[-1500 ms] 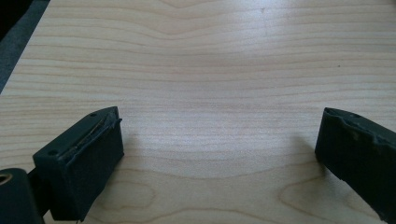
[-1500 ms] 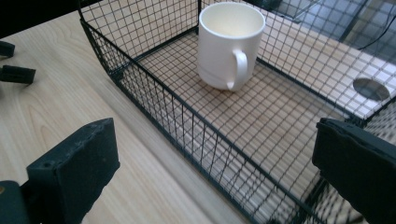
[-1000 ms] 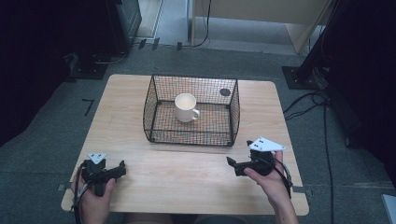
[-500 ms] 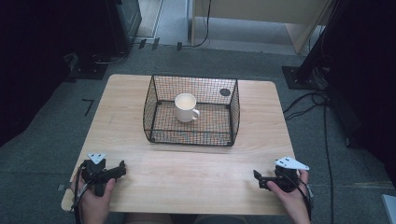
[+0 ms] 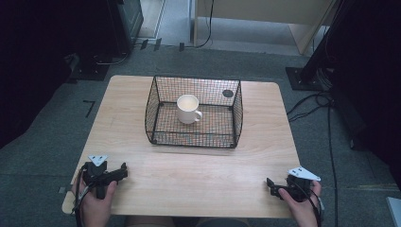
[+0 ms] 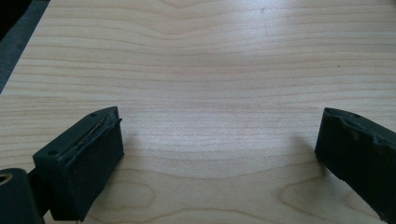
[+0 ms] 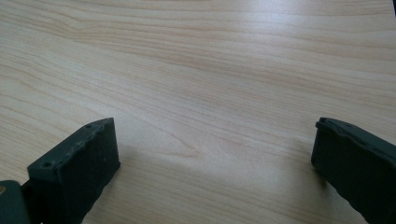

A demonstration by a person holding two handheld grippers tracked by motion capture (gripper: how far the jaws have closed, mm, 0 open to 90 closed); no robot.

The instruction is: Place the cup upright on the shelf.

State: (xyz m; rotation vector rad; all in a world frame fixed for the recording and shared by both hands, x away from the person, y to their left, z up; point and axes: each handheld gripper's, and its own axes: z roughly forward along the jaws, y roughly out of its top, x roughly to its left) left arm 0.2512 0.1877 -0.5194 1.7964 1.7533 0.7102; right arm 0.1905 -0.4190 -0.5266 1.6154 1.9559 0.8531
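Inside a black wire basket (image 5: 236, 113) sits a round white mug (image 5: 187, 108); both grippers gape wide.

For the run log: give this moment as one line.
left tool: open, empty | right tool: open, empty | mug: upright in wire basket

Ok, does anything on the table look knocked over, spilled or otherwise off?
Nothing stands out. The white mug sits upright inside the black wire basket, which stands square on the wooden table. No spill shows on the wood. The left gripper and right gripper rest near the table's front edge, jaws open and empty.
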